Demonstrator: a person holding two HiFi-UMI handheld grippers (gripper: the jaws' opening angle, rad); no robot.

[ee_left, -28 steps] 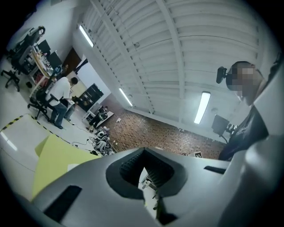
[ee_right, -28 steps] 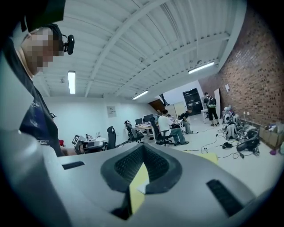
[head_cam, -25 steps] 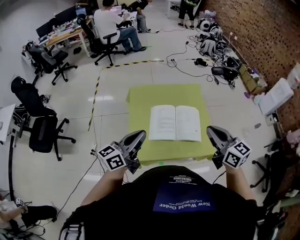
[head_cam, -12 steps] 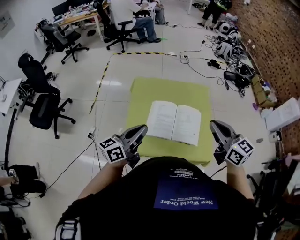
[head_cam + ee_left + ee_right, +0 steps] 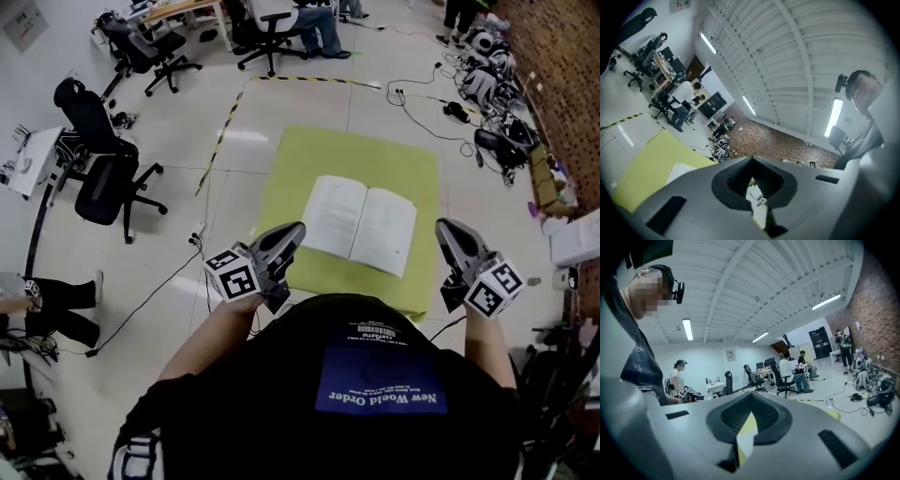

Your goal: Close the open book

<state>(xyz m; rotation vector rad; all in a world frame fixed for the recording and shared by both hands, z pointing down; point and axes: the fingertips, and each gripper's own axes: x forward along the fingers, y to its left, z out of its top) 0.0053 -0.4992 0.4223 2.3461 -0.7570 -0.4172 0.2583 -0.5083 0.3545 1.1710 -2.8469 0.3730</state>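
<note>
The open book (image 5: 361,223) lies flat, pages up, on the yellow-green table (image 5: 356,155), turned slightly clockwise. My left gripper (image 5: 296,229) hovers shut over the table's near left edge, just left of the book's near left corner and apart from it. My right gripper (image 5: 442,228) is shut too, at the table's near right edge, right of the book. In the left gripper view the left gripper (image 5: 753,206) has its jaws closed, with a white page (image 5: 680,171) beyond. The right gripper (image 5: 739,446) holds nothing in the right gripper view.
Black office chairs (image 5: 108,183) stand left of the table. Striped floor tape (image 5: 225,131) runs at the far left. Cables (image 5: 441,94) and bags (image 5: 497,84) lie along the brick wall at right. People sit at desks at the back (image 5: 281,19).
The view has shifted, and the table and book now sit closer and more skewed. Both grippers have moved forward to flank the book's near corners. Both stayed shut.
</note>
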